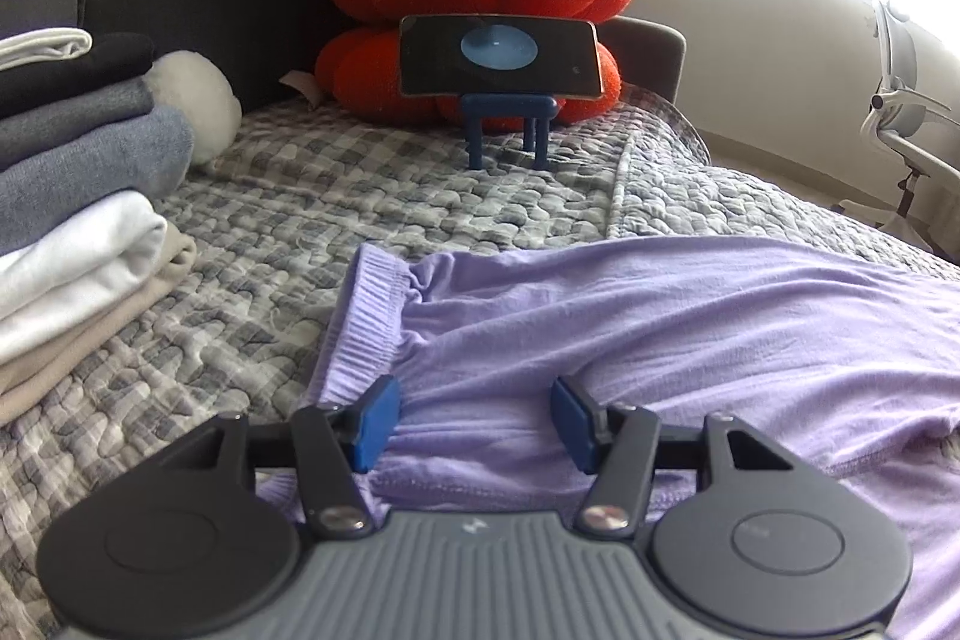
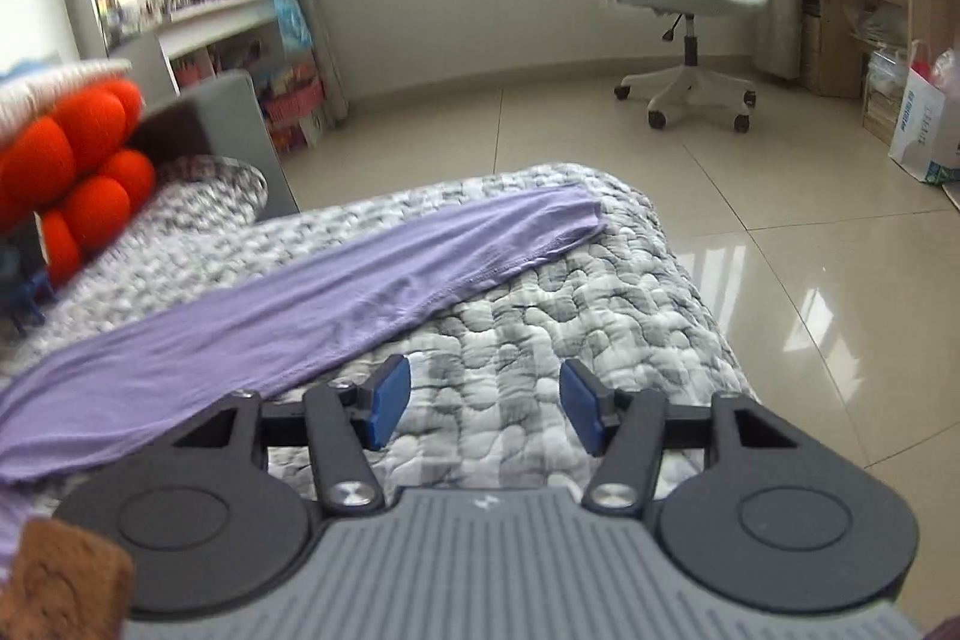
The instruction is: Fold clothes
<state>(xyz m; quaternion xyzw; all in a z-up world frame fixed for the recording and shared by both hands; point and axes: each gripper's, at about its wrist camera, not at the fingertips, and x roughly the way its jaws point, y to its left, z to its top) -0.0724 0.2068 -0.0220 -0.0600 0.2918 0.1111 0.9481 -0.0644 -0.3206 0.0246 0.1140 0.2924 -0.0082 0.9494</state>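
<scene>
With both tongs spread and empty, left tongs (image 1: 474,415) over the lilac trousers' (image 1: 660,340) waistband, lower centre, right tongs (image 2: 486,409) over bare quilt (image 2: 540,304), you pinch both layers squarely before lifting.

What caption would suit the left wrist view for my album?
Open left gripper poised over lilac trousers on a quilted bed, folded clothes stacked alongside.

The left gripper (image 1: 474,418) tilts downward, its two blue pads (image 1: 377,421) standing well apart with nothing pressed between them. The right gripper (image 2: 485,412) tilts downward likewise, its blue pads (image 2: 389,409) parted about as wide, and nothing sits between them either.
</scene>
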